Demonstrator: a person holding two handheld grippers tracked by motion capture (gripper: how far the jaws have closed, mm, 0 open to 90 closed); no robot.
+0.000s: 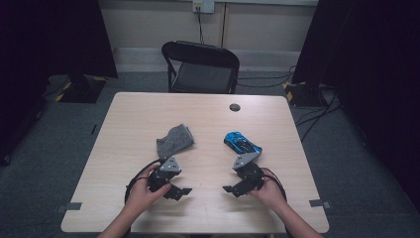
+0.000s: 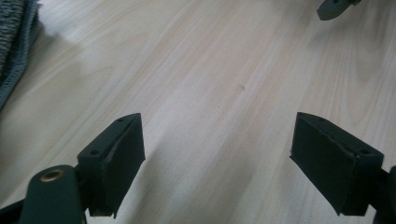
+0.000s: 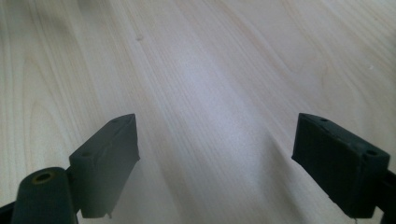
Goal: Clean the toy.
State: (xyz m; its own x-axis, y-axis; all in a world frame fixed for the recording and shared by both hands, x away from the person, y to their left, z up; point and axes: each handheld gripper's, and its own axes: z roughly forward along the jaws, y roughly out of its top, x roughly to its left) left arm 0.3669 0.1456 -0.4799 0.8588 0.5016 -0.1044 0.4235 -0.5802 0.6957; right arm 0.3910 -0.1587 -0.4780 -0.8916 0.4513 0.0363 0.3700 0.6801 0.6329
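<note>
Item: crumpled grey knitted cloth (image 1: 174, 140), mid-table, just beyond left gripper (image 1: 179, 191); glossy blue toy car (image 1: 241, 143) just beyond right gripper (image 1: 234, 189). Both grippers wide open, empty, facing inward over pale wooden table (image 1: 208, 111). Step: pre-grasp. Next: reach forward, close.

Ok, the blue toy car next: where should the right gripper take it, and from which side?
Grip the blue toy car across its narrow body, jaws on its two long flanks, coming from above. It lies flat and slanted on the table, just beyond the right gripper, whose jaws stand open and hold nothing.
</note>
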